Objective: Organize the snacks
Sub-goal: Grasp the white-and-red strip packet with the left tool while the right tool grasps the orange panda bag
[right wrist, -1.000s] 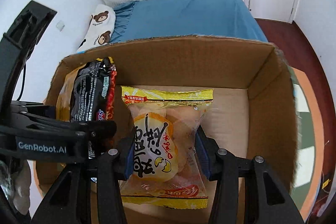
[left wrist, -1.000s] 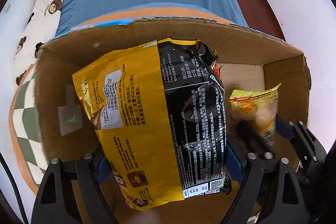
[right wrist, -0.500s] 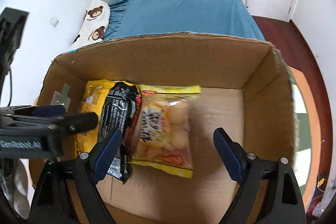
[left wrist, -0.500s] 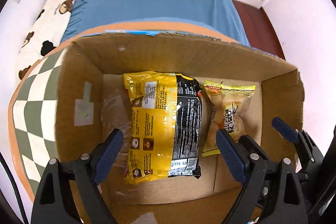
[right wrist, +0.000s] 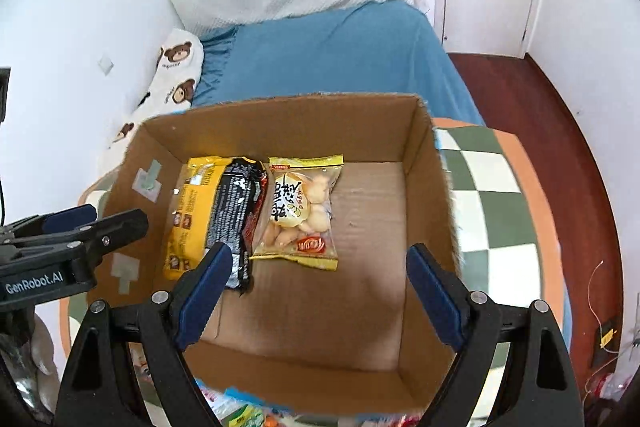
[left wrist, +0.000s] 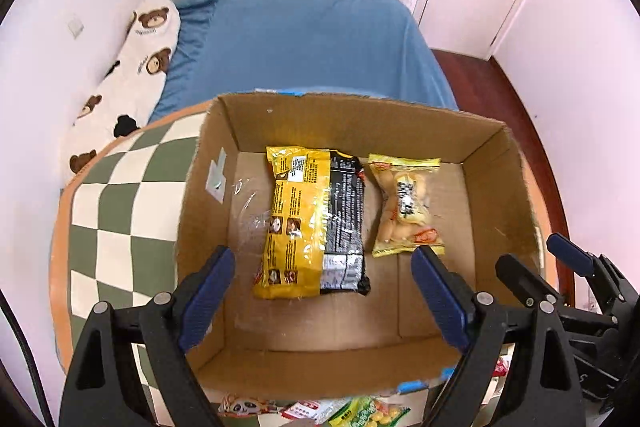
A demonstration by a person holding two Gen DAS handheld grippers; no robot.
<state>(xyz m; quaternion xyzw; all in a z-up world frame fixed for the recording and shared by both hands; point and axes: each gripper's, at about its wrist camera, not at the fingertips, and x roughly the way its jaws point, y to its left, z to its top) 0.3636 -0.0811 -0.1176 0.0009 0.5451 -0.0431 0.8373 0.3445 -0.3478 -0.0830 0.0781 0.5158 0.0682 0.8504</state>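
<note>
My left gripper [left wrist: 322, 297] hangs above the near left part of the open brown cardboard box [left wrist: 352, 123], its blue-padded fingers [left wrist: 204, 297] spread wide and released, with nothing between them. The box stands on the round table with the green-and-white checked top and orange rim [left wrist: 120, 195]. Inside the box, on the floor towards its left wall, the yellow-and-black noodle packet [left wrist: 316, 223] lies flat, its long side running from the far wall towards me. Just to the right of it, touching or nearly touching its black edge, lies the clear yellow-trimmed bag of pale round biscuits [left wrist: 406, 205], also flat on the box floor. The right half of the box floor is bare cardboard [right wrist: 372, 227]. My right gripper [right wrist: 320, 295] hovers over the near edge of the box, its blue-padded fingers [right wrist: 434, 295] likewise parted and released, gripping nothing. In front of the box, at its near wall, a few more bright snack packets [left wrist: 360, 413] peek out on the table. Beyond the box is a bed with a blue sheet [left wrist: 304, 43] and a white bear-print pillow [left wrist: 136, 63]
</note>
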